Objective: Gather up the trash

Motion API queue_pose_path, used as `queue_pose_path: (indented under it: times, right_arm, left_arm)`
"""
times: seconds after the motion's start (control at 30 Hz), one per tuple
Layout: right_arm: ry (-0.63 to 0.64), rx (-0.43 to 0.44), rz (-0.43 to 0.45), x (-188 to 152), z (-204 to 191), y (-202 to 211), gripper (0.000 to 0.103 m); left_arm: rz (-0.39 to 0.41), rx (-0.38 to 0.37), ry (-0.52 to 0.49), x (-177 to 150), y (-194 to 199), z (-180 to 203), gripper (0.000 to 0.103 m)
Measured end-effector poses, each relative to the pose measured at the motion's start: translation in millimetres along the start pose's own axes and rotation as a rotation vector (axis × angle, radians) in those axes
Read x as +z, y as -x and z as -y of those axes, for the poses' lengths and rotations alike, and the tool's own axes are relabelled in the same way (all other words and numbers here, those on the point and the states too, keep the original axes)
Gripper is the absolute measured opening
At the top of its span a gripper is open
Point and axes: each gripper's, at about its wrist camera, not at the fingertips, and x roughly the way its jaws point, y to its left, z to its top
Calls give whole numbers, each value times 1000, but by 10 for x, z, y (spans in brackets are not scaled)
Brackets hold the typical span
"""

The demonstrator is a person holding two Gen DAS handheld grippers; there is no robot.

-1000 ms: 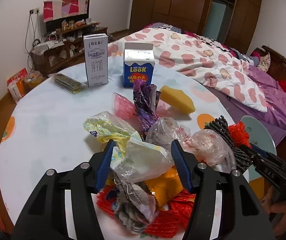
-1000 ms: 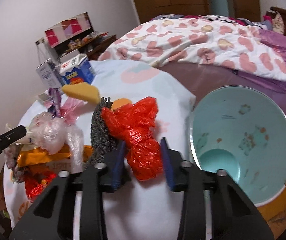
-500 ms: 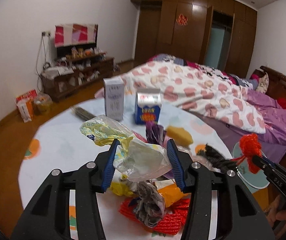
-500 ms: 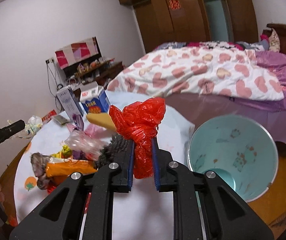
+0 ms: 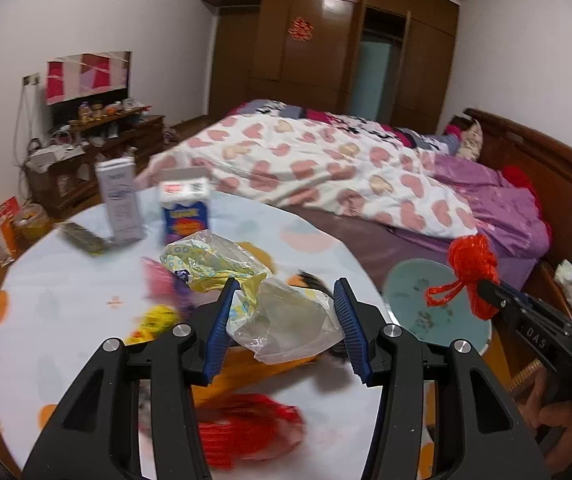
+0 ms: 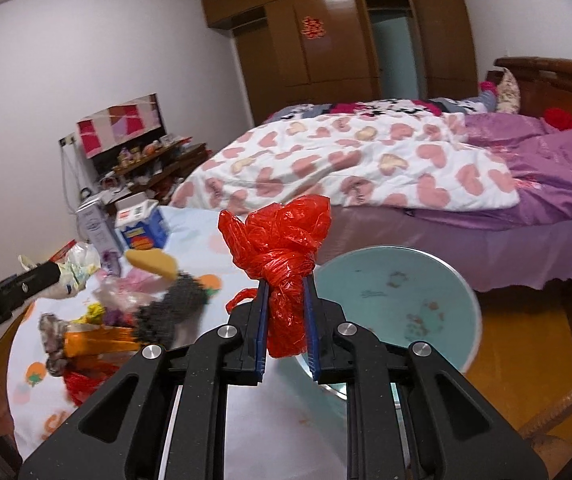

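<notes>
The right tool (image 6: 286,320) was squeezed tight on a knotted red plastic bag (image 6: 281,248), which stuck up out of its two fingers. The left tool (image 5: 286,320) was clamped on a crumpled clear bag (image 5: 286,316) with a yellow wrapper (image 5: 209,264) bunched behind it.

Both bags were up in the air, off the worktop (image 5: 65,300).

The light blue bin (image 6: 398,300) stood on the floor by the worktop's edge, just past the right tool and a bit to its right (its open mouth faced up). So the red bag was the closer one and probably should go in first, with only a short move forward. The clear bag was farther off, because the bin lay off to the right of the left tool.

More trash lay in a pile on the worktop, next to two cartons (image 5: 149,208).
</notes>
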Motion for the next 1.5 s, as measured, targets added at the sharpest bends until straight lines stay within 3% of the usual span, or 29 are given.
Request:
queue_pose_path:
  times: [0.37, 0.6, 1.07, 1.5]
  right_arm:
    - [-52, -144, -29, -120, 619, -54, 17]
    - [-85, -159, -73, -245, 792, -206, 17]
    - [-93, -180, -75, -230, 926, -299, 17]
    - [-86, -189, -163, -343, 1141, -545, 19]
  left_arm:
    - [-33, -66, -73, -8, -406, 563, 49]
    - [-70, -62, -89, -49, -653, 659, 49]
    - [2, -148, -94, 133, -391, 703, 47]
    - [-140, -280, -183, -41, -1115, 1518, 48]
